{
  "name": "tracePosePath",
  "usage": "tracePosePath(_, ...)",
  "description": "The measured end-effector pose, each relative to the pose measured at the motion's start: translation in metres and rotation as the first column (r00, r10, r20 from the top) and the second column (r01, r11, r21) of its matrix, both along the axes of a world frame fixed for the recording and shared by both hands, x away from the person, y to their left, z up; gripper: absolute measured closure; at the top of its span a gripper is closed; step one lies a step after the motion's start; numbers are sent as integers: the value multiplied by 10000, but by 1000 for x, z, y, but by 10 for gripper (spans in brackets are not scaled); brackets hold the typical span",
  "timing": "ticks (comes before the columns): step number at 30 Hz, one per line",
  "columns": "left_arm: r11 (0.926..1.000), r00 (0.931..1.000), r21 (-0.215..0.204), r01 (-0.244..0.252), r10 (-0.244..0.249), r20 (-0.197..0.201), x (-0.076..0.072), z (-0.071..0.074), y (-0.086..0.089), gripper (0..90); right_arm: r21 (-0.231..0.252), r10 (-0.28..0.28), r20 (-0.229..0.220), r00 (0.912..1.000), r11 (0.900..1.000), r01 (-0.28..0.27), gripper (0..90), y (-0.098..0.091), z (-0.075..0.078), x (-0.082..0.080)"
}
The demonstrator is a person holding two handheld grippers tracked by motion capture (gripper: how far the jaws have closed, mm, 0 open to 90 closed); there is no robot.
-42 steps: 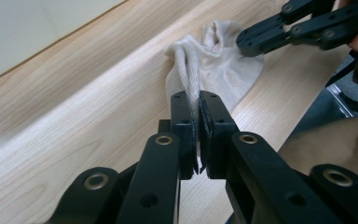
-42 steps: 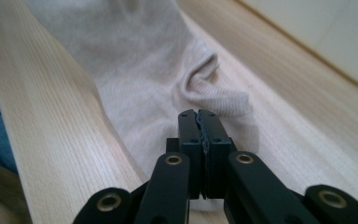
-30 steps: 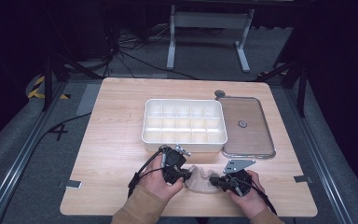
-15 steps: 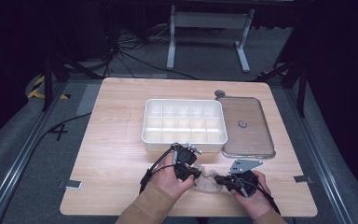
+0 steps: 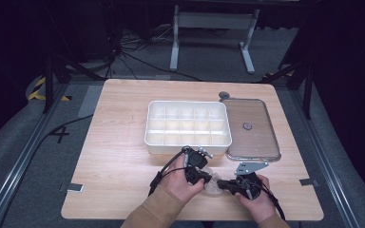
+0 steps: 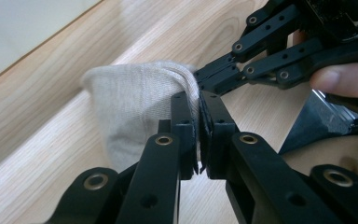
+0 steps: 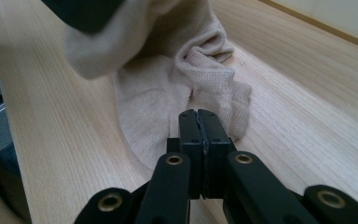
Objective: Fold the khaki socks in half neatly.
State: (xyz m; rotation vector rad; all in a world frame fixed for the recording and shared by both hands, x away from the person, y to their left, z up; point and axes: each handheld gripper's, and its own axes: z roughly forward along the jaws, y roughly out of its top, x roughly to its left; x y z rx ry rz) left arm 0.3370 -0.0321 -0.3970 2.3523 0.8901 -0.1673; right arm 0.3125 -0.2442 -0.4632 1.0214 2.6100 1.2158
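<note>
lying between both tools, beige sock (image 5: 212,186), left tool (image 6: 199,135) pinching it

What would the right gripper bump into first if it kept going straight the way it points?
Most likely the beige sock. It lies bunched on the table right ahead of the right gripper, whose jaws are shut. How close they are is hard to judge.

A single dark mark (image 5: 60,134) shaped like the figure 4 stands on the grey floor (image 5: 19,156) left of the tabletop (image 5: 123,156); no other writing can be read.
</note>
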Motion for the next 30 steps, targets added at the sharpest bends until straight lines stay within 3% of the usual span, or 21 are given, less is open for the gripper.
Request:
tracePosePath(8,9989,9991,347,302,-290,-320,-2,-18,-12,853,79,84,-29,10000,9999,-84,895,1,0,0)
tracePosePath(12,9983,9981,398,416,-397,-465,-5,-16,-15,853,3,90,57,9999,10000,-90,895,2,0,-1)
tracePosePath(17,9989,9989,280,388,-381,-257,-4,-17,-18,852,30,82,59,9999,10000,-83,894,2,0,-1)
tracePosePath(22,9995,9991,20,307,-306,-290,-1,-20,-16,832,28,64,33,10000,10000,-64,894,2,0,-2)
tracePosePath(24,9991,9989,-179,372,-377,-274,-2,-20,-17,791,45,73,24,10000,10000,-74,892,2,1,-2)
tracePosePath(27,9961,9976,-622,624,-642,-263,-4,-15,-14,660,67,101,40,9999,9999,-101,890,0,3,-3)
tracePosePath(30,9904,9971,-1161,753,-754,30,-7,-5,-3,599,223,12,152,9999,9997,-16,890,-6,11,-5)
